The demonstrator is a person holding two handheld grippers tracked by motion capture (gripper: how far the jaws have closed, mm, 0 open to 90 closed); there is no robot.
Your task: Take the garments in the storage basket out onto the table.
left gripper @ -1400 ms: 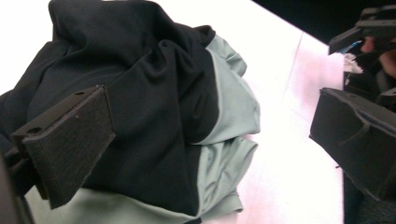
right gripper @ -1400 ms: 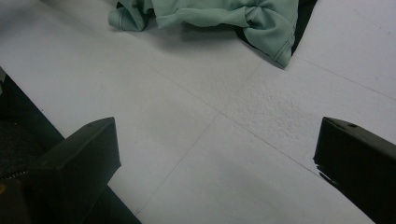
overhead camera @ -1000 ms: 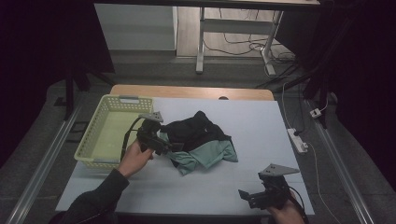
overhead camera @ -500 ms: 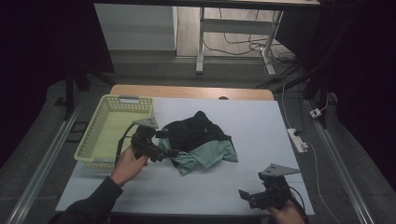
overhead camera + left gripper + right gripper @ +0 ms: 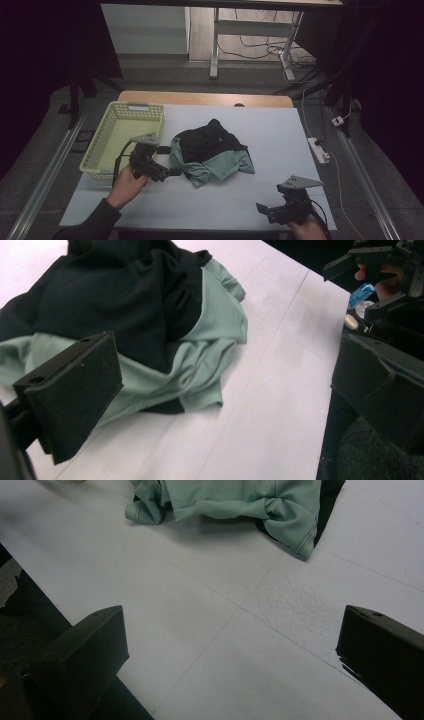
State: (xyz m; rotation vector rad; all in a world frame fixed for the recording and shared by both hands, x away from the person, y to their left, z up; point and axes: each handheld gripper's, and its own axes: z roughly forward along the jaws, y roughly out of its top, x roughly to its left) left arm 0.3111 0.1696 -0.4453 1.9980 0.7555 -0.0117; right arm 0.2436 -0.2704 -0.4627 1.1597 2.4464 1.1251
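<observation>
Black and green clothes (image 5: pixel 212 155) heaped mid worktop (image 5: pixel 280 125), yellow basket (image 5: pixel 120 137) left of the clothes, left tool (image 5: pixel 167 160) jaws apart just beside the clothes' left edge, right tool (image 5: pixel 267 210) jaws apart, well clear toward the near right.

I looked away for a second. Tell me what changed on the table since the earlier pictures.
The left gripper drew back from the crumpled black and mint-green garment, toward the table's near edge. Its fingers are spread, with an edge of the cloth between them but nothing clamped. The right gripper, open near the front corner, the garment and the yellow basket stayed put.
</observation>
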